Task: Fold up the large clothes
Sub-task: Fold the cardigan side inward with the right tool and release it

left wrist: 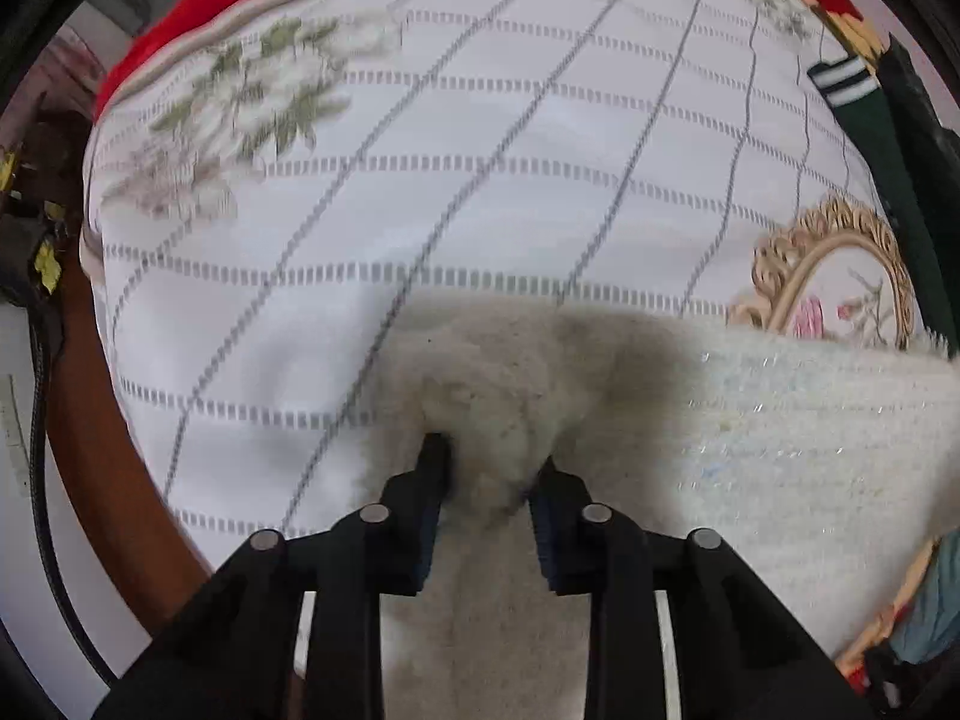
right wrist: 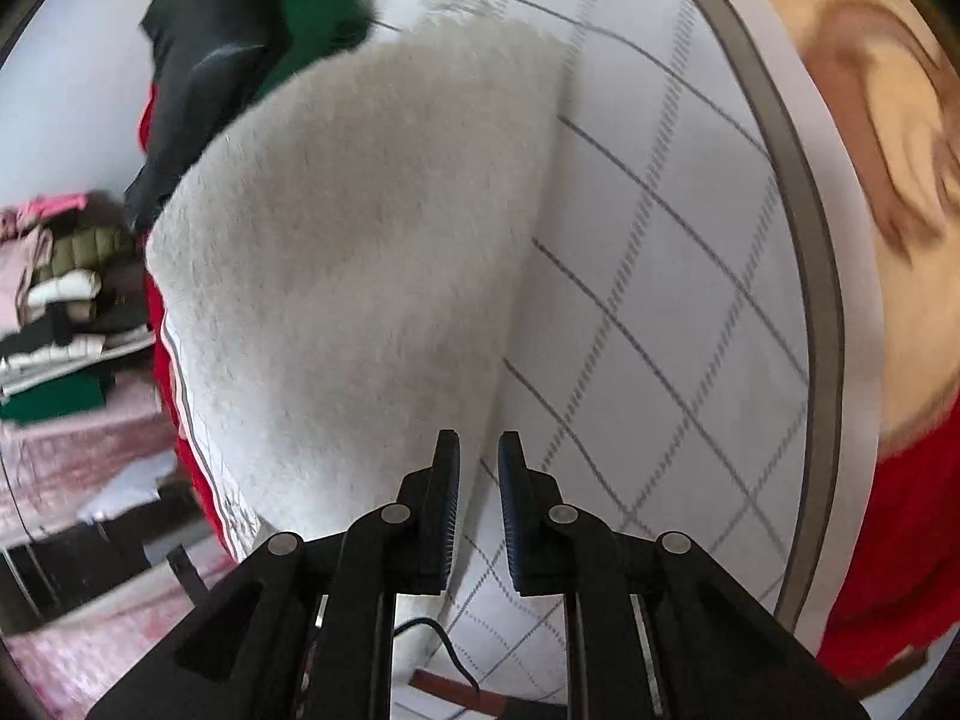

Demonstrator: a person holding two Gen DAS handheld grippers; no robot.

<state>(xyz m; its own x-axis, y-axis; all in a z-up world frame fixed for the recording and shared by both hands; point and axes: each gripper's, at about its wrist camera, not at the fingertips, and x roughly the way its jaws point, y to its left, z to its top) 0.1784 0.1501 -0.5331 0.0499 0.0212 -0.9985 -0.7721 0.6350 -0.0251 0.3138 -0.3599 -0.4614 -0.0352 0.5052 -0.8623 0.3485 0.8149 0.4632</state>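
Note:
A fluffy off-white garment (left wrist: 780, 450) lies on a table covered by a white cloth with a grey grid (left wrist: 480, 180). My left gripper (left wrist: 489, 468) points down at the garment's left end and is shut on a bunched tuft of it, which bulges between the two pads. In the right wrist view the same garment (right wrist: 360, 240) spreads away across the gridded cloth (right wrist: 660, 300), with its long edge running up the middle. My right gripper (right wrist: 479, 450) hovers above that edge. Its jaws stand a narrow gap apart with nothing between them.
Dark green and black clothes (left wrist: 870, 138) lie at the table's far right, and show as dark clothes (right wrist: 240, 30) at the top left. A stack of folded clothes (right wrist: 60, 300) sits off the table to the left. A black cable (left wrist: 42, 420) hangs beside the wooden table edge (left wrist: 120, 480).

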